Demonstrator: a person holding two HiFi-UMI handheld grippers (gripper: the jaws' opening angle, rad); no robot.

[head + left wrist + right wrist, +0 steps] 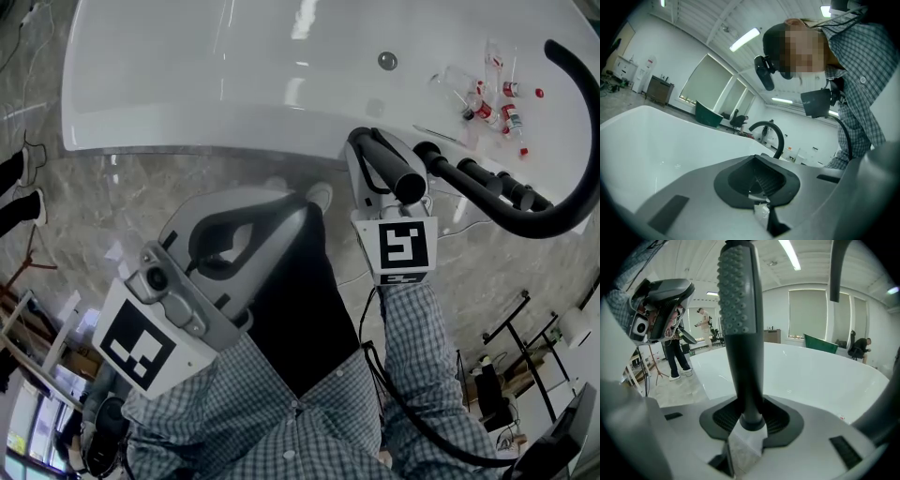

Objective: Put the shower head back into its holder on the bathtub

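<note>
**Beside the bathtub: shower head clamped in the right hand-held gripper**

Across the top of the head view lies the white bathtub [234, 84], standing on a marbled floor [103, 197]. A black arched faucet [539, 223] curves over the tub's right end.

The left hand-held gripper [305, 202] hangs low over the floor, clear of the tub. Its own view shows the jaws brought together with nothing between them.

The right hand-held gripper [375, 155] sits at the tub's near rim, just beside the faucet's base. Its jaws are closed on the handle of the shower head [740, 310], which rises upright from them, nubbed face showing.

Small bottles [487, 103] lie scattered on the tub's rim near the faucet. A round metal fitting [387, 61] sits inside the tub.
</note>
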